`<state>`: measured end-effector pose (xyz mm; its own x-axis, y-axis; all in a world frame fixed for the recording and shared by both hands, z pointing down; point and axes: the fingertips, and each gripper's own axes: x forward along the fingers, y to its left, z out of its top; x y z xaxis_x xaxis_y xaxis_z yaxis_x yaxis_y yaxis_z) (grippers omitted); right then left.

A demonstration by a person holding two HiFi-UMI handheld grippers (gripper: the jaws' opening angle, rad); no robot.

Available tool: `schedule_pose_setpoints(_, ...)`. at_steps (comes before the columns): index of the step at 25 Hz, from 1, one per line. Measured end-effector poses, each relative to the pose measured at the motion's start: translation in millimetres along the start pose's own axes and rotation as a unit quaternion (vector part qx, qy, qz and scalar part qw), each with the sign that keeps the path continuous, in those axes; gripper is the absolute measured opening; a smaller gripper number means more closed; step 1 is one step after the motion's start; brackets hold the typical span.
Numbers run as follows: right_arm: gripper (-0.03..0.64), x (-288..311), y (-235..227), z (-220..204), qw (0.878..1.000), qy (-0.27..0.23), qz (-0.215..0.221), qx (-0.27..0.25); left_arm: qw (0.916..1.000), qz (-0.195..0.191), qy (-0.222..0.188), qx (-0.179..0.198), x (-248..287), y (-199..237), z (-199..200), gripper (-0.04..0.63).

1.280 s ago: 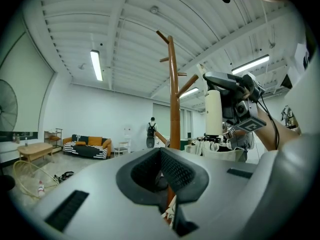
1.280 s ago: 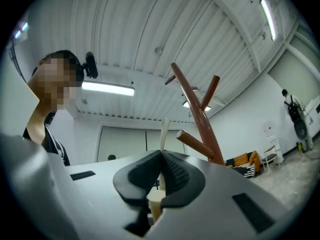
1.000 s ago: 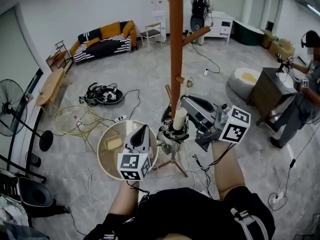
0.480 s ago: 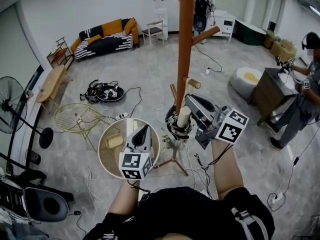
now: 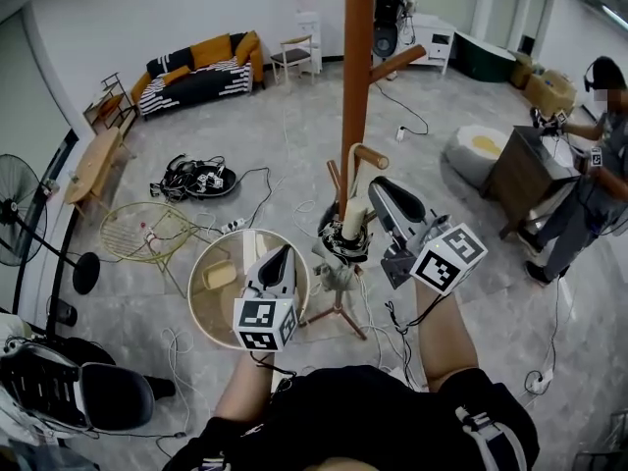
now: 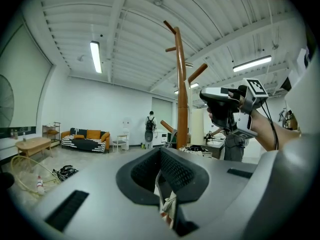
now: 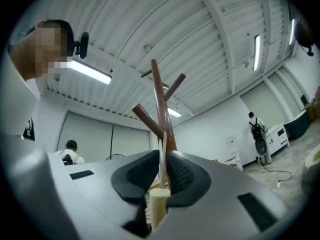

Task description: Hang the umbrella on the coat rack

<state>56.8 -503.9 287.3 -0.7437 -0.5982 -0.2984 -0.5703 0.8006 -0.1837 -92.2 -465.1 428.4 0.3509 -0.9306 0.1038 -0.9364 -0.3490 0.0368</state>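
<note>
The brown wooden coat rack (image 5: 357, 86) rises at the centre of the head view, with a short peg (image 5: 369, 154) low on its pole. The folded dark umbrella (image 5: 339, 248) hangs beside the pole, cream handle (image 5: 351, 222) upward. A pale strap loop (image 5: 350, 180) runs from the handle up to that peg. My right gripper (image 5: 378, 192) is shut on the strap (image 7: 162, 154) just above the handle (image 7: 159, 204), and the rack (image 7: 161, 109) stands behind. My left gripper (image 5: 283, 255) sits lower left, shut on a strip of the umbrella's cloth (image 6: 167, 206). Both the rack (image 6: 181, 104) and the right gripper (image 6: 222, 101) show in the left gripper view.
A round wooden side table (image 5: 221, 287) stands under my left gripper, next to a yellow wire table (image 5: 147, 234). Cables (image 5: 196, 180) lie across the floor. A dark cabinet (image 5: 525, 170) and a person (image 5: 589, 175) are at the right. An office chair (image 5: 69, 395) is at lower left.
My right gripper has risen toward the pole with the handle. The strap loop now reaches the low peg. The left gripper has hardly moved.
</note>
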Motion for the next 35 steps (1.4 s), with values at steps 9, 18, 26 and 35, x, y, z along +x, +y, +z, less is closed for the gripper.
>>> schedule_pose_setpoints(9,0.077,-48.2,-28.7,-46.4,0.992,0.053,-0.102,-0.045,0.9997,-0.022,-0.012,-0.003,20.6,-19.2,-9.0,0.017)
schedule_pose_setpoints(18,0.014,-85.6,-36.4,-99.3,0.951,0.11,-0.204,-0.204,0.9986,-0.052,-0.002,-0.004,30.7,-39.0,-22.6,0.017)
schedule_pose_setpoints(26,0.014,-98.3,-34.6,-112.0,0.959,0.105,-0.214,-0.15,0.9984,-0.057,0.0,0.002,25.6,-42.4,-21.0,0.017)
schedule_pose_setpoints(35,0.014,-101.5,-33.5,-103.7,0.963,0.088,-0.224,-0.122,0.9985,-0.055,0.0,0.005,20.1,-40.4,-15.2,0.017)
